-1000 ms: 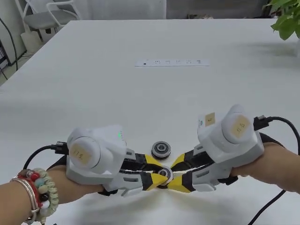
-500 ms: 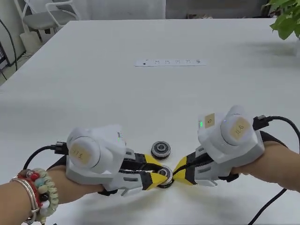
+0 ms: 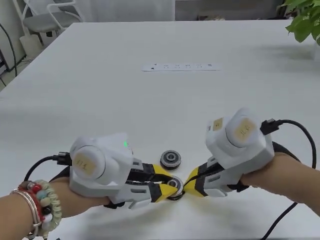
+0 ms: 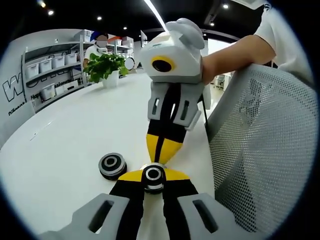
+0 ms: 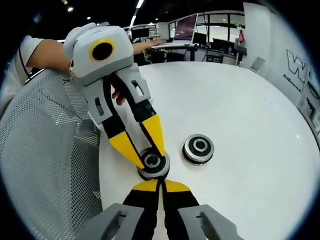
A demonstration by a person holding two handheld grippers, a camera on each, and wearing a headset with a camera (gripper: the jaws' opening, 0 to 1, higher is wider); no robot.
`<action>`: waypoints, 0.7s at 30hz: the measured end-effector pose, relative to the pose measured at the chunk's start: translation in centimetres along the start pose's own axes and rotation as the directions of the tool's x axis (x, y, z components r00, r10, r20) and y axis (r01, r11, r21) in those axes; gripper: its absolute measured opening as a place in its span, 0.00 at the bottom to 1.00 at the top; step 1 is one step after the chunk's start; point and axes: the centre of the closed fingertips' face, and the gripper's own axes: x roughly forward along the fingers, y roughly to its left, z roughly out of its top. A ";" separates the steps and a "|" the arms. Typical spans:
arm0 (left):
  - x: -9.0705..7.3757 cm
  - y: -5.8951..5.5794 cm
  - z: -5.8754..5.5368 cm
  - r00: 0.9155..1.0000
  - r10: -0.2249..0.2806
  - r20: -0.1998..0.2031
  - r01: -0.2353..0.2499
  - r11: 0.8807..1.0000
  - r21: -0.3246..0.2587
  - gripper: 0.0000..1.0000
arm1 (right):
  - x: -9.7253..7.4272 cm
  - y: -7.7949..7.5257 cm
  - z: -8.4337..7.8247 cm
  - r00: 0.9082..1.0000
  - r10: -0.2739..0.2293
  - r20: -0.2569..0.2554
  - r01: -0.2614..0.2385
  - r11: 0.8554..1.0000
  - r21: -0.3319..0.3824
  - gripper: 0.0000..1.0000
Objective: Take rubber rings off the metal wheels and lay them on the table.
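Observation:
A metal wheel with a black rubber ring sits low over the white table, clamped by my left gripper. The left gripper view shows this wheel between the yellow tips of the left gripper. My right gripper faces it from the right with jaws pressed together, tips at the wheel's rim. In the right gripper view the right gripper touches the near edge of the wheel; a pinch on the ring cannot be made out. A second ringed wheel lies flat just behind.
A white power strip lies mid-table. A green plant stands at the far right corner and a chair beyond the far left. A grey mesh chair back is close behind both grippers. A black cable trails from the right gripper.
The right gripper's jaws, spread about the held wheel a second ago, have closed and drawn back slightly to the right. The left gripper and both wheels have stayed put.

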 end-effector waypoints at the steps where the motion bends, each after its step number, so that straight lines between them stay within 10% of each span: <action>1: 0.0 0.0 0.0 1.000 0.000 0.000 0.000 1.000 0.000 0.09 | 0.0 0.0 0.0 1.000 0.004 0.011 -0.004 1.000 0.012 0.00; 5: 0.0 0.0 0.0 1.000 0.001 0.002 -0.001 1.000 -0.002 0.09 | 0.0 -0.1 0.1 0.999 0.029 0.037 -0.037 0.972 0.232 0.00; 10: 0.0 0.0 0.0 1.000 0.003 0.002 -0.003 1.000 -0.001 0.09 | -0.2 -0.4 0.0 0.996 0.053 0.071 -0.073 0.944 0.322 0.00; 16: 0.1 0.0 0.1 1.000 0.004 0.003 -0.004 1.000 -0.001 0.09 | -0.7 -0.9 0.5 0.989 0.045 0.142 -0.116 0.830 0.545 0.00; 21: 0.1 0.0 0.1 1.000 0.003 0.003 -0.003 1.000 -0.001 0.09 | -0.8 -0.8 0.6 0.982 0.058 0.181 -0.161 0.763 0.626 0.00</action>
